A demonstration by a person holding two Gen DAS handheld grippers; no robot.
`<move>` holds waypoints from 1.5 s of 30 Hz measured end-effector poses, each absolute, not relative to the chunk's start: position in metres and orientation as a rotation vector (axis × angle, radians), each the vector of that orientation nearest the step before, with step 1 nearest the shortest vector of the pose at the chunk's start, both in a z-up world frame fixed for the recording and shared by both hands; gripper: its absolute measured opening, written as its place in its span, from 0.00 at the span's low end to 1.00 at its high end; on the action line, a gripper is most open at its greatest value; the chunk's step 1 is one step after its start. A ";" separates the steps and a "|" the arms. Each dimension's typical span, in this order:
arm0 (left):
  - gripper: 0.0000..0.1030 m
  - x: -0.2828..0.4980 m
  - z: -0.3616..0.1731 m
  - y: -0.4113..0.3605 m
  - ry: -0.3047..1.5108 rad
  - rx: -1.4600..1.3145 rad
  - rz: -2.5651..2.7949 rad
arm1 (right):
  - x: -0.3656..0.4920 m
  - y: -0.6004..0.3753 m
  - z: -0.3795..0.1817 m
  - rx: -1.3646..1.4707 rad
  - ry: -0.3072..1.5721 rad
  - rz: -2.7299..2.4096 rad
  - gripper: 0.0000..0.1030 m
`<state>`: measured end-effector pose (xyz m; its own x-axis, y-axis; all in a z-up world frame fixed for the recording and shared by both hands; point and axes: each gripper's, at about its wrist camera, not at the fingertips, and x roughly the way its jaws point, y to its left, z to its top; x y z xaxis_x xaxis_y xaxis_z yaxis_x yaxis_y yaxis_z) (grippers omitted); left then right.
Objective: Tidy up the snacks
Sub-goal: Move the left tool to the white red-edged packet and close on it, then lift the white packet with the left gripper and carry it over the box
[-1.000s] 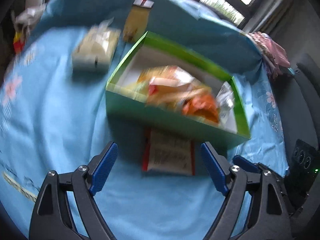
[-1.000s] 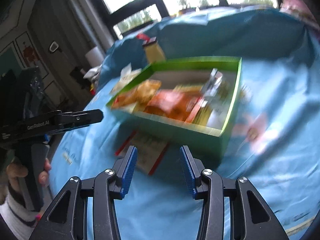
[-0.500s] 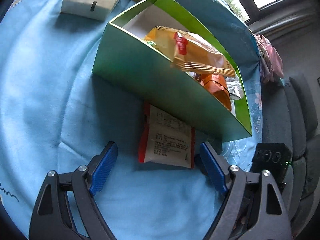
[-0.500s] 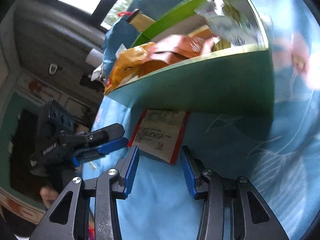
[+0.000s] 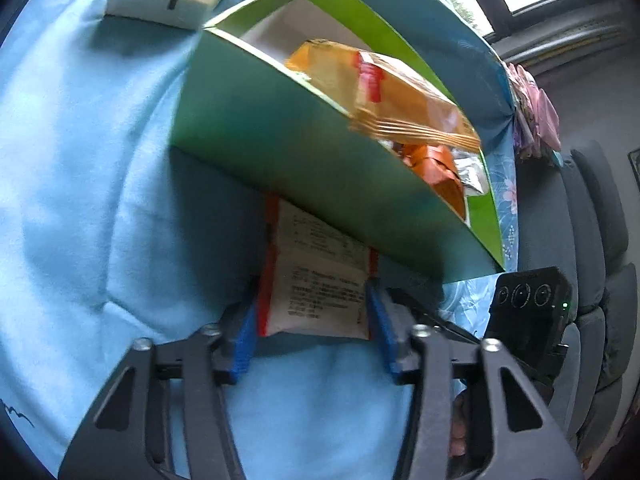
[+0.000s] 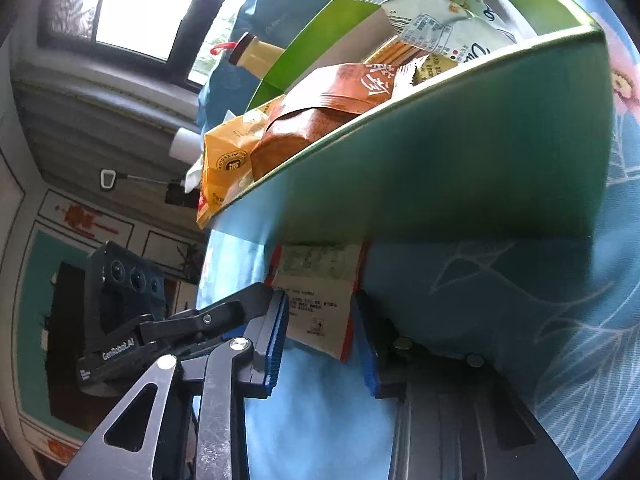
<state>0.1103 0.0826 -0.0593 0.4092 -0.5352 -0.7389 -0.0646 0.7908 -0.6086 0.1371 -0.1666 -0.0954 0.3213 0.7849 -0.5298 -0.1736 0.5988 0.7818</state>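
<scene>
Your left tool (image 5: 314, 330) has its blue pads on either long edge of the red-and-white snack packet (image 5: 316, 284), which lies flat on the desk's (image 5: 80, 200) light blue cloth. The jaws are closing, and in the left wrist view the pads sit right against the packet's red side seams, so the packet is between them and looks pinched. Its near end reaches back between your fingers; its far end, toward 12 o'clock, slips under the near wall of the green box (image 5: 280, 140).

Your right tool (image 6: 320, 334) comes at the same packet (image 6: 316, 304) from the other side, and its jaws are closing too. In the right wrist view the packet's near corner lies between the blue pads: the left pad is touching its edge, while the right pad stands just beside the red seam, and you cannot tell whether it is pressing yet. Your left tool's black body (image 6: 132, 320) shows at 9 o'clock of that view.

The green box (image 6: 440, 160) stands just beyond both tools at 12 o'clock, holding a yellow bag (image 5: 380, 88), an orange bag (image 6: 340, 92) and a pale packet (image 6: 436, 20). A white pack (image 5: 160, 0) lies on the cloth at 11 o'clock of the left wrist view, well apart from the tools.
</scene>
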 end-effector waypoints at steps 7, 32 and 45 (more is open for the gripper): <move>0.29 0.112 -0.060 0.086 1.141 -0.612 -0.321 | 0.146 -0.178 -0.112 0.816 1.148 0.679 0.00; 0.33 0.105 -0.056 0.103 1.145 -0.604 -0.274 | 0.130 -0.125 -0.086 0.633 1.120 0.702 0.42; 0.17 0.105 -0.063 0.128 1.150 -0.608 -0.309 | 0.137 -0.115 -0.092 0.706 1.191 0.715 0.42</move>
